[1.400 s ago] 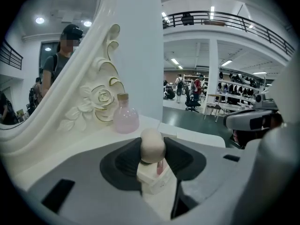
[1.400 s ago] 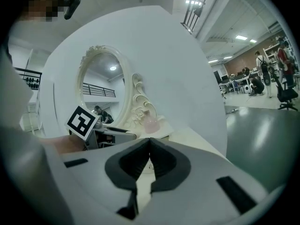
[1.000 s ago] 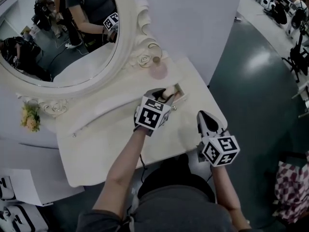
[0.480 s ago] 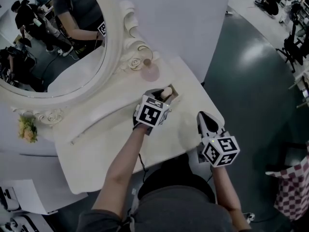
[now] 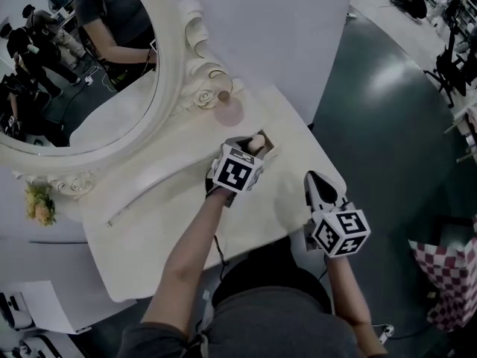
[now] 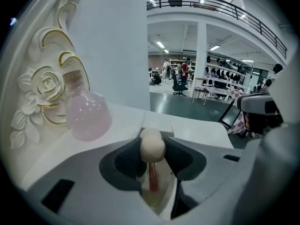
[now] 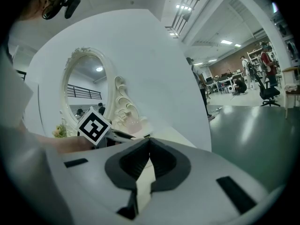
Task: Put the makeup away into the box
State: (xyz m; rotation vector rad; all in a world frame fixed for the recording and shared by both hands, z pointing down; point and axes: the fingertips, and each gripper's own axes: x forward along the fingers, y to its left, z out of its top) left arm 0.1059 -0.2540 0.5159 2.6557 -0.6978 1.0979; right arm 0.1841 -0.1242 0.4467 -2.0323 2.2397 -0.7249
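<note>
Left gripper view is showing the fingers (image 6: 127, 157) of the left gripper (image 6: 152, 147) pinching a makeup applicator (image 6: 152, 143) by its round beige head, one dark pad pressing on each side. A thin reddish stem (image 6: 153, 179) is hanging below the head, pointing down between the fingers toward a pale surface underneath.

From the head view, the left gripper (image 5: 254, 147) is tilting downward at the small open box (image 5: 271, 148) near the far right part of the white tabletop (image 5: 168, 215), and the applicator is sitting right at the box's opening. Whether it is touching the inside of the box cannot be told.

Just beyond the box, a round pink bottle (image 6: 87, 115) with a cork stopper is standing on the tabletop against the carved rose (image 6: 46, 85) of the cream mirror frame (image 5: 174, 66).

Right gripper view is showing the right gripper (image 7: 149, 141) with its fingers (image 7: 135, 161) pressed together at the tips and gripping nothing. In the head view it (image 5: 316, 182) is hovering near the tabletop's near right edge, well apart from the box.

A small bunch of yellow flowers (image 5: 39, 203) is sitting at the mirror's lower left.
</note>
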